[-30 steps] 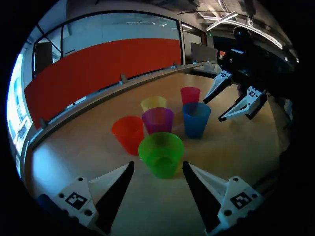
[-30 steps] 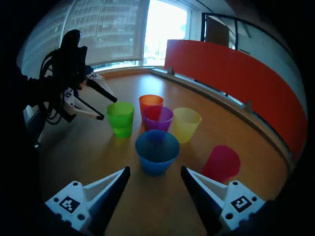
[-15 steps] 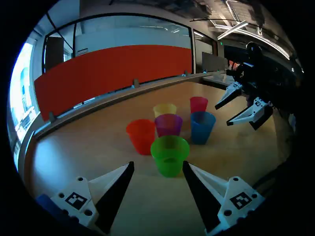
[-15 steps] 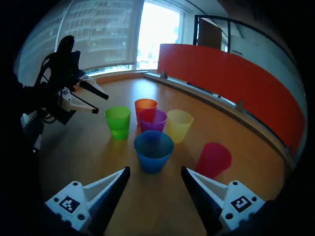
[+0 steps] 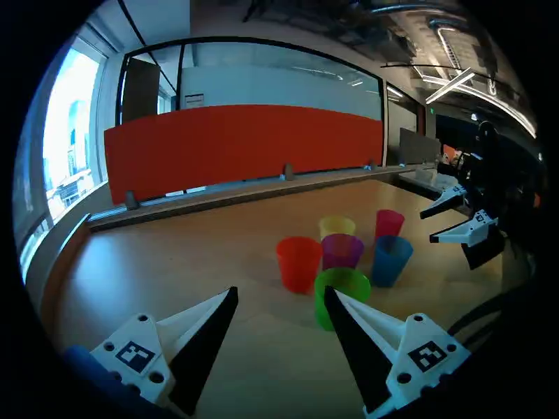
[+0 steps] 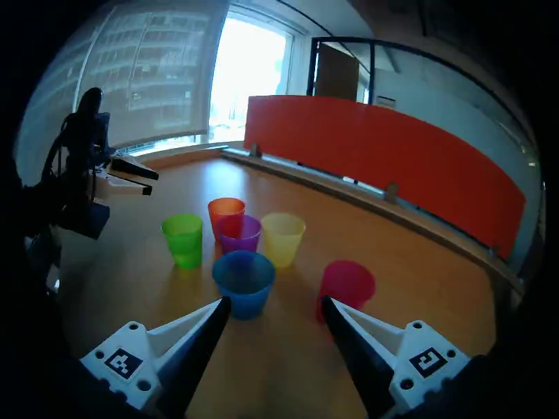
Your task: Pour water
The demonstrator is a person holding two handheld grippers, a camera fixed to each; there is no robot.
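Six plastic cups stand in a loose cluster on a wooden table [image 6: 426, 279], all upright with their mouths up and their long axes vertical, narrowing toward the base. Whether any of them holds water cannot be told.

In the right gripper view the blue cup [image 6: 244, 283] is nearest, just beyond the tip of one finger. The pink cup [image 6: 346, 285] stands a little apart to its right, its foot partly hidden by the other finger. Behind the blue one the purple cup [image 6: 239, 234] sits in the middle of the group. The orange cup [image 6: 226, 211] is close behind it and the yellow cup [image 6: 282, 239] just beside it; whether these touch cannot be told. The green cup [image 6: 182, 239] stands at the left edge of the cluster, slightly apart.

The right gripper [image 6: 274, 302] is wide open and holds nothing, its fingers pointing at the gap between the blue and pink cups. The left gripper [image 5: 279, 292] is likewise spread wide and empty. In the left gripper view, the green cup lies closest to it, its lower part hidden behind one finger. The two grippers face the cluster from opposite sides, each well clear of the cups.

Beyond the table runs a long orange partition [image 5: 244, 146], and bright windows [image 6: 248, 84] lie past its end.
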